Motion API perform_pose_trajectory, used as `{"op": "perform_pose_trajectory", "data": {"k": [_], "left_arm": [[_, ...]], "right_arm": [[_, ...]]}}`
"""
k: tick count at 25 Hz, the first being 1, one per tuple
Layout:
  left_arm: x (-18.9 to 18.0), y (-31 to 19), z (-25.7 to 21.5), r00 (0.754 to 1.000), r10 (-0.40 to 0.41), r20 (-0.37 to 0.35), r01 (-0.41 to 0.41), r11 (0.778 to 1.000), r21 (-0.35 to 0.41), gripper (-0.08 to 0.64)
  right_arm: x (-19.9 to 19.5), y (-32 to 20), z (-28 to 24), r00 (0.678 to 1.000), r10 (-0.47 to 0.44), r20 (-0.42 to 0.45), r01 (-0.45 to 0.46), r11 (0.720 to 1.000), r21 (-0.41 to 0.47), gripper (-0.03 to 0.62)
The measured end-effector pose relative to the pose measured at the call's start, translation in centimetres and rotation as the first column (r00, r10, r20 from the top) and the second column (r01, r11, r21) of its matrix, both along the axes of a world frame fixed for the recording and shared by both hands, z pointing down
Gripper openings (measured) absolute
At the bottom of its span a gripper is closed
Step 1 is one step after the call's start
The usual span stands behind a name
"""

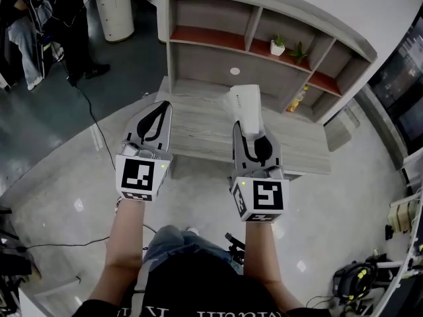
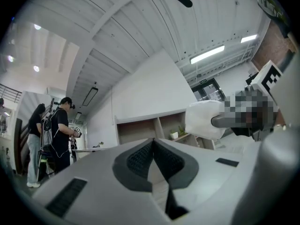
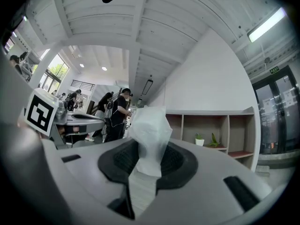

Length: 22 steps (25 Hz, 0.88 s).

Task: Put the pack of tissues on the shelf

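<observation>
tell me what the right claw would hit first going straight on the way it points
Probably the lower bay of the shelf unit, with the pack of tissues in the right claw touching first; depth is unclear.

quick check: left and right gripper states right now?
left gripper: closed, nothing between the jaws.
right gripper: closed on the pack of tissues.
</observation>
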State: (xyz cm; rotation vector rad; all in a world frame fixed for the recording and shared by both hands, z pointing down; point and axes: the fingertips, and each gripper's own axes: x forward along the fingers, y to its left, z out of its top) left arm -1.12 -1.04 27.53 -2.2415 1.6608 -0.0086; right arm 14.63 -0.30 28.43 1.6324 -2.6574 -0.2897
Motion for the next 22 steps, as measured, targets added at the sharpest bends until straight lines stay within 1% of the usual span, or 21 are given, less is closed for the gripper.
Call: {"op": "perform_pose_trajectory", "data": {"k": [4,9,15,22], "left_arm": [[0.8,-1.2,0.2,1.000,-0.007,0.013,0.007,1.000,0.001,0.012],[0.6,-2.8,0.5,1.000,-0.004,0.011,0.004,1.000,0.000,0.012],[-0.4,-5.9,0.4,1.000,0.006,-0.003,-0.006,1.000,0.006,0.012],[-2.7,-11.6,-0.4,0.999,0.020,-0.028,-0.020,1.000,0.015,0.012]], "right_arm": [[0.6,-1.4,1.0,1.000,-0.012,0.019,0.013,1.000,-0.020,0.114],[0.4,-3.1,1.4,1.000,-0.011,0.028,0.011,1.000,-0.024,0.114],[-0.1,-6.1,1.2,1.000,0.007,0.025,-0.007,1.000,-0.016,0.114],[-2.2,-11.6,0.0,1.000,0.021,0.014,-0.021,1.000,-0.004,0.114]]}}
